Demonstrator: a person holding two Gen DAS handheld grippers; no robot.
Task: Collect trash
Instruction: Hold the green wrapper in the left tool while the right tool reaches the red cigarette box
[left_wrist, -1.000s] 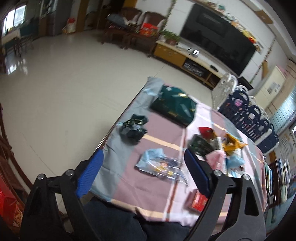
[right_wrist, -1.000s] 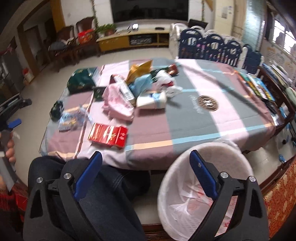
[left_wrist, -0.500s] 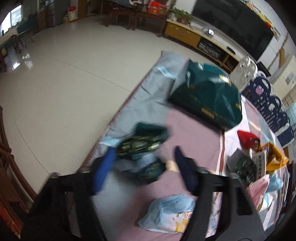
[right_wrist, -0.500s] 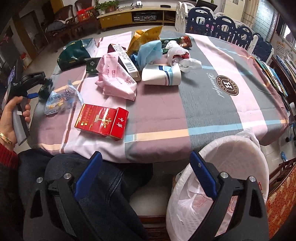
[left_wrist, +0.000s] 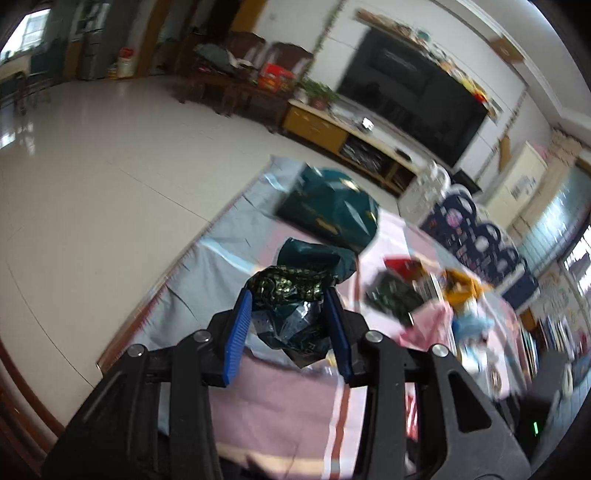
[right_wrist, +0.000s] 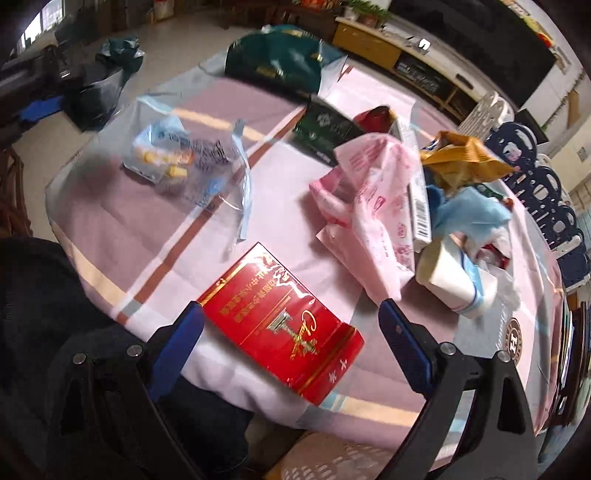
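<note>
My left gripper (left_wrist: 290, 301) is shut on a crumpled dark green foil wrapper (left_wrist: 295, 295) and holds it above the table's left end; the same wrapper shows at the top left of the right wrist view (right_wrist: 107, 79). My right gripper (right_wrist: 290, 321) is open, its blue fingers either side of a red carton (right_wrist: 280, 325) that lies near the table's front edge. Other trash lies on the tablecloth: a clear blue bag (right_wrist: 184, 158), a pink bag (right_wrist: 373, 206), a yellow packet (right_wrist: 465, 155).
A large green bag (right_wrist: 280, 59) lies at the table's far left end. A dark green packet (right_wrist: 325, 129), a white paper roll (right_wrist: 454, 280) and a blue wad (right_wrist: 469, 210) lie mid-table. The white bin rim (right_wrist: 325, 458) is below the front edge. My lap is at left.
My left gripper closed on the dark green wrapper and lifted it off the table. My right gripper moved from above the bin to the red carton.
</note>
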